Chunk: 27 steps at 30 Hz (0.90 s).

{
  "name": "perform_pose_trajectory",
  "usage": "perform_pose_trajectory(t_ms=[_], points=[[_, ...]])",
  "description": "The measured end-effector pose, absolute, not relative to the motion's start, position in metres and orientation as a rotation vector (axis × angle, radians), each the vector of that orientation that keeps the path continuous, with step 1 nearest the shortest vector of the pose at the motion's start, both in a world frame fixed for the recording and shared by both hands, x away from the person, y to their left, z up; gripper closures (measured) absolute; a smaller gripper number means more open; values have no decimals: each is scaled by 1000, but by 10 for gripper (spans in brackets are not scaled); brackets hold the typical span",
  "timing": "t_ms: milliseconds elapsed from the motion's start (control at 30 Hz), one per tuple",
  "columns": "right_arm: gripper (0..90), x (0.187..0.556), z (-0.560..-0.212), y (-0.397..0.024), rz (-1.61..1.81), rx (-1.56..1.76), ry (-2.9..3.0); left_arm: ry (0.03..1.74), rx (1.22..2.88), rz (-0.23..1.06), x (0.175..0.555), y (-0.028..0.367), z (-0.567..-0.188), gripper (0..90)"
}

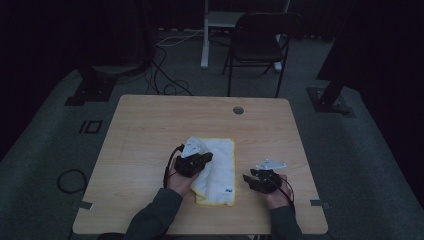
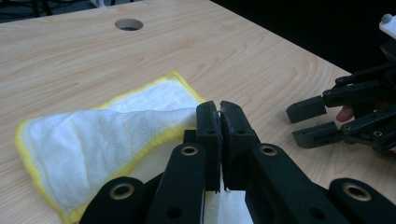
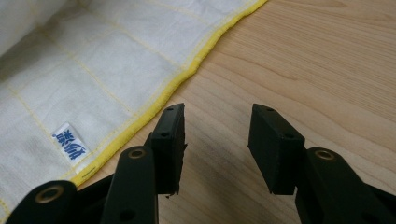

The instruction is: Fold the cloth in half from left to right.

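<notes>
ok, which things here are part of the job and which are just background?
In the job:
- cloth, a corner pinched in the shut left gripper
- right gripper, jaws open beside the cloth's edge
- table

Lying about:
- chair
- floor cables

Right gripper view. The right gripper (image 3: 217, 149) rises from the lower edge, its two black jaws standing apart with nothing between them but bare wood. The jaws hang over the light-grained wooden surface (image 3: 327, 70), which takes up the right and centre of the frame. A white cloth (image 3: 93, 60) with a faint yellow grid and a yellow hem (image 3: 187, 77) lies flat on the surface at upper left; the hem runs diagonally from the top edge down towards the lower left, passing just beside the left-hand jaw. A small white label (image 3: 70, 141) with blue characters sits near the hem. At the top left corner the cloth rises in a soft fold.
</notes>
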State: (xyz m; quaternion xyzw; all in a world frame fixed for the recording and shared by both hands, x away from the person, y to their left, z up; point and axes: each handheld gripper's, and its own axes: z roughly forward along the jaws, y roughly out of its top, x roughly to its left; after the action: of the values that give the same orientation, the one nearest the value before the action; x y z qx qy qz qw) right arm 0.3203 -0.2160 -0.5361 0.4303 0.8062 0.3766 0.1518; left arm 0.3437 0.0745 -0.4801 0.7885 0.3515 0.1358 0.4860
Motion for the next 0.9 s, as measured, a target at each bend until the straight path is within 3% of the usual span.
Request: perform_pose_trajectory(t_ms=[900], points=[[560, 321, -537, -216, 1075, 1236, 2318, 799, 1989, 291, 349, 44, -490, 880]])
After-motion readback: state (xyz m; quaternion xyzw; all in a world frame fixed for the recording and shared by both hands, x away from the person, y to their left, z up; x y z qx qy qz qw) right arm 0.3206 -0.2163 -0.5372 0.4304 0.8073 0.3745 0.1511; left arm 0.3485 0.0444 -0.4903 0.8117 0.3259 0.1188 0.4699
